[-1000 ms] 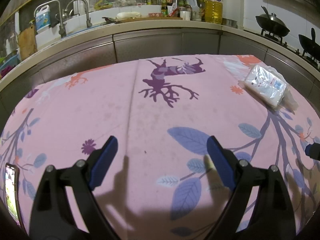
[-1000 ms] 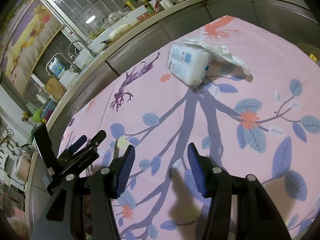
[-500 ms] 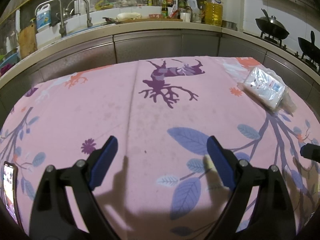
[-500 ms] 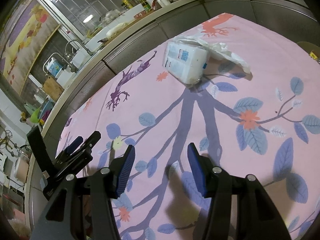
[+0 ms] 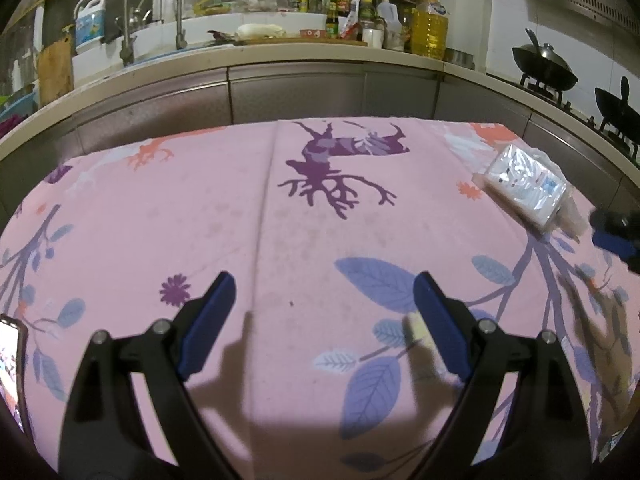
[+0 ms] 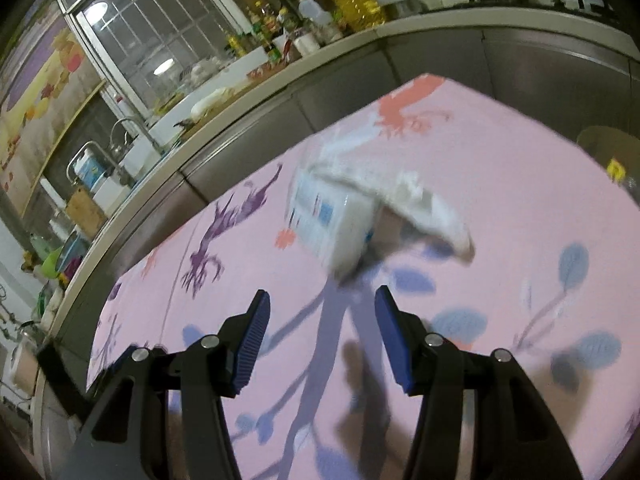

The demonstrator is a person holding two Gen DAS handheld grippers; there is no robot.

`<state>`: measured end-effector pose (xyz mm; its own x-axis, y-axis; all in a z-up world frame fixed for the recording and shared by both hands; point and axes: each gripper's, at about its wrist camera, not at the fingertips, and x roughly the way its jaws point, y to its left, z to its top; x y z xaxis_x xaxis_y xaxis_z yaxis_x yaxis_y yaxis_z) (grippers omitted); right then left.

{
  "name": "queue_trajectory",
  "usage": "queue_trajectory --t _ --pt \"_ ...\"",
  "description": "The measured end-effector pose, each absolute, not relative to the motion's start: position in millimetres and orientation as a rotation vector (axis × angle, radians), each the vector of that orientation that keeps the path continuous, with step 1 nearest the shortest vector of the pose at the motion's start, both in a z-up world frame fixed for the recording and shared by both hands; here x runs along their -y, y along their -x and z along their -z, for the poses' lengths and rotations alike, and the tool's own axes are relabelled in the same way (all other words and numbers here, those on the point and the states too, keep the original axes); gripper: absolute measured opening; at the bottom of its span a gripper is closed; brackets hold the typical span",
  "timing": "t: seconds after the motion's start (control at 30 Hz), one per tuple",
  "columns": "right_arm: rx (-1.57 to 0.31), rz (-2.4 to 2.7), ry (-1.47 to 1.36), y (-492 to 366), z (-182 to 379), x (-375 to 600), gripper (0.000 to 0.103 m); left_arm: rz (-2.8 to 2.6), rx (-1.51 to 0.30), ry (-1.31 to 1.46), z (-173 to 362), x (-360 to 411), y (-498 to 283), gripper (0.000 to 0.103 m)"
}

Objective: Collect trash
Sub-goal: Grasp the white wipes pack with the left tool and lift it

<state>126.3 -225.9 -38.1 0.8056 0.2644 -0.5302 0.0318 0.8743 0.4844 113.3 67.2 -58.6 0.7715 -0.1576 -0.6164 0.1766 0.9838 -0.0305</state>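
- a pink tablecloth printed with purple deer and blue leaves (image 5: 248,200) is seen spread over a table set before a steel-fronted kitchen counter (image 5: 296,84).
- the task's thing, a white plastic-wrapped packet with blue print (image 6: 332,220), is seen lying on the cloth at the far right in the left wrist view, with a crumpled clear plastic wrapper (image 6: 416,200) touching its far side.
- the right gripper (image 6: 322,334) is held above the cloth just short of the packet; its blue-padded jaws are parted and nothing is gripped between them. the packet is lined up roughly with the gap, still apart from the pads.
- the left gripper (image 5: 322,308) is held over bare cloth near the table's middle, well apart from the packet; its jaws are spread wide and nothing is held.
- a lit phone screen (image 5: 10,364) is glimpsed at the near left edge of the table.
- step judged: the approach to the first piece of trash, with no pickup made yet.
- next move judged: the packet's width looks near the present gap, so a wider opening or a grasp on a narrower side may be needed; the loose wrapper could slip free and be left behind.
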Motion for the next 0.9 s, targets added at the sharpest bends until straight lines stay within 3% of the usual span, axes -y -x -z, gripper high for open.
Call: queue_trajectory --t 0.33,0.4,0.47,0.63,0.73,0.9 --pt "-0.673 -0.133 -0.603 -198.9 65.5 248.5 0.056 0.191 -0.657 -0.011 60.0 -72.7 -109.0 0.087" --pt "-0.676 -0.202 -0.605 -199.1 64.9 236.5 0.038 0.193 -0.654 -0.004 59.8 -73.3 -109.3 0.087" --pt "-0.681 -0.301 -0.561 -192.4 59.5 213.1 0.036 0.196 -0.651 0.005 60.1 -76.2 -108.1 0.087" --pt "-0.735 -0.545 -0.456 -157.1 56.3 160.1 0.038 0.226 -0.672 0.046 60.8 -84.0 -112.5 0.087" --pt "-0.776 -0.568 -0.434 -134.3 64.7 157.9 0.052 0.259 -0.724 0.104 62.9 -91.4 -122.8 0.087" --pt "-0.747 -0.484 -0.490 -109.4 67.2 198.6 0.052 0.325 -0.688 0.104 40.9 -70.7 -135.9 0.087"
